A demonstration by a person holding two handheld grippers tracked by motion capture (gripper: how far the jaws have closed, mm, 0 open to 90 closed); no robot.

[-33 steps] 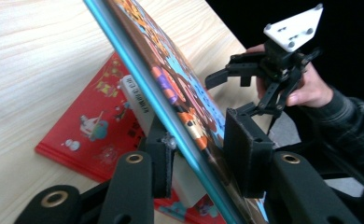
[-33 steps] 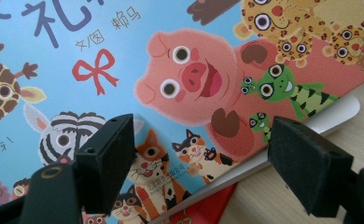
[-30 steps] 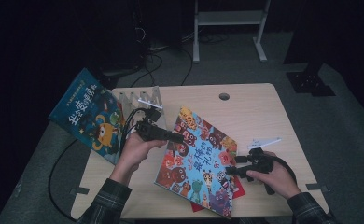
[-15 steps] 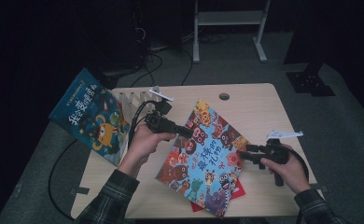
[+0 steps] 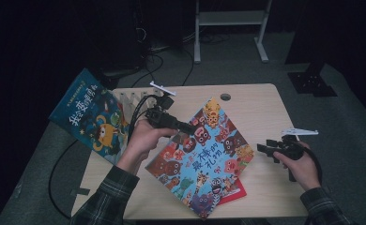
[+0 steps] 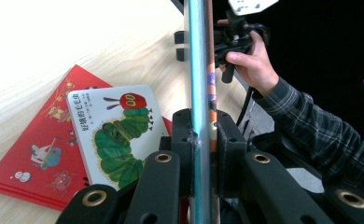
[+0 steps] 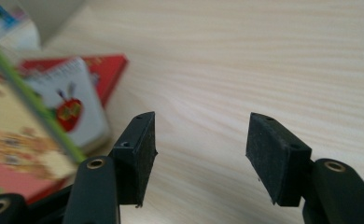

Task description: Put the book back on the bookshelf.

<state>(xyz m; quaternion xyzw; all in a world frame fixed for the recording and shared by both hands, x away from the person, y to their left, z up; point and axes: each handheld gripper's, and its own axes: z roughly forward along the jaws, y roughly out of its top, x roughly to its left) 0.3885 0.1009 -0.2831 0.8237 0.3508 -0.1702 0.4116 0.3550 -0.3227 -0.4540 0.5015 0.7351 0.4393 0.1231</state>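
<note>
Left gripper (image 5: 186, 127): its jaws are clamped on the near left edge of the monster picture book (image 5: 204, 154); in the left gripper view the book's edge (image 6: 199, 70) runs straight up between the two black jaws, pinched from both sides.
Monster picture book: held tilted, its gripped side raised off the table (image 5: 256, 108), its far lower corner down near the table's front edge; most of the cover spreads away from the left gripper towards the right gripper.
Caterpillar book (image 6: 119, 135): lies flat under the raised book, just to one side of the left gripper's jaws and below them; it rests on the red book.
Red book (image 6: 35, 154): flat on the table, beneath the caterpillar book, further out to the same side of the left gripper; in the high view one red corner (image 5: 232, 192) peeps from under the monster book.
Right gripper (image 5: 265, 151): jaws parted with nothing between them, having just been closing a little; bare table wood shows in the gap (image 7: 201, 154); it is just beside the right edge of the monster picture book, not touching it.
Blue book (image 5: 89, 117): leans in the white rack (image 5: 129, 99) behind the left gripper, well apart from the right gripper.
</note>
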